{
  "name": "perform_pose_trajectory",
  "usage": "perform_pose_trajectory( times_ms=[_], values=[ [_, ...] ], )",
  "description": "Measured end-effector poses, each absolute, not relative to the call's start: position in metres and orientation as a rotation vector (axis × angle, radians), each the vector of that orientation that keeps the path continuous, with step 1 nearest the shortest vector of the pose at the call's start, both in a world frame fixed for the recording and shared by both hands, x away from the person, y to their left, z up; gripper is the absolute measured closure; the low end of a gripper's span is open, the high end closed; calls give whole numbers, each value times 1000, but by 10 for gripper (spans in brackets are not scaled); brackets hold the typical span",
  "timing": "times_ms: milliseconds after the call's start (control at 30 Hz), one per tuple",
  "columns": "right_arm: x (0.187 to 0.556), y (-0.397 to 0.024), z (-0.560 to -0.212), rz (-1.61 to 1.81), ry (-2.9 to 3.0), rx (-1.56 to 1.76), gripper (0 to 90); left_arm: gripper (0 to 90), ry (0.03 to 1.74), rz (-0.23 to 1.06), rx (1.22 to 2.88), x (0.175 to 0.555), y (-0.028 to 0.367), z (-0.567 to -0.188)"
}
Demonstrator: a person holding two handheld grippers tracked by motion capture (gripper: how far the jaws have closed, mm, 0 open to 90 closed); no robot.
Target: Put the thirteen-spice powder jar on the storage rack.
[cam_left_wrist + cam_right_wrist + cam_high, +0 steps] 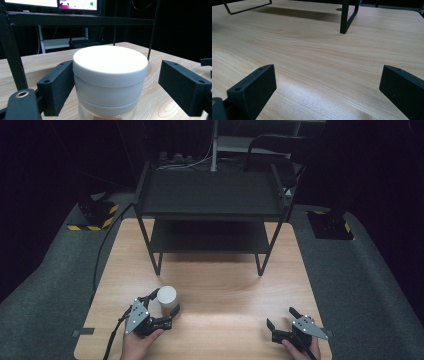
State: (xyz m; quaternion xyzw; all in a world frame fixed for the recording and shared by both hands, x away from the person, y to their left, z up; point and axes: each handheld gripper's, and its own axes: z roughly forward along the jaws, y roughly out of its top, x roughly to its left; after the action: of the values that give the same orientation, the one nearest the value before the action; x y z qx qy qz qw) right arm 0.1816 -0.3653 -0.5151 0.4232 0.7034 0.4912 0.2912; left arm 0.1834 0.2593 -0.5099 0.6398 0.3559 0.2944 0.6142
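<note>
— Any words, labels or numbers you can read here?
— None. The lit screen (52, 3) behind the shelf shows only coloured blurs, too small to make out.

So the surface is a light wood-grain table (210, 285) with rounded corners, sitting on grey carpet (45, 305). A black two-tier metal shelf rack (210, 200) stands on the table's far half, both tiers bare, its legs planted right on the wood. Well in front of the rack's left leg, near the table's front edge, there's a jar with a white lid (167, 296) standing upright on the wood.
</note>
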Motion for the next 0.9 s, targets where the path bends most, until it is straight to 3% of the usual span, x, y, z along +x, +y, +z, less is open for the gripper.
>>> perform_pose_trajectory(
  times_ms=[300, 900],
  values=[
    [182, -366, -515, 1314, 1874, 1127, 3, 315, 846, 696, 1453, 182, 258, -512],
    [181, -366, -516, 1316, 1864, 1128, 3, 332, 841, 669, 1469, 184, 262, -495]
  ],
)
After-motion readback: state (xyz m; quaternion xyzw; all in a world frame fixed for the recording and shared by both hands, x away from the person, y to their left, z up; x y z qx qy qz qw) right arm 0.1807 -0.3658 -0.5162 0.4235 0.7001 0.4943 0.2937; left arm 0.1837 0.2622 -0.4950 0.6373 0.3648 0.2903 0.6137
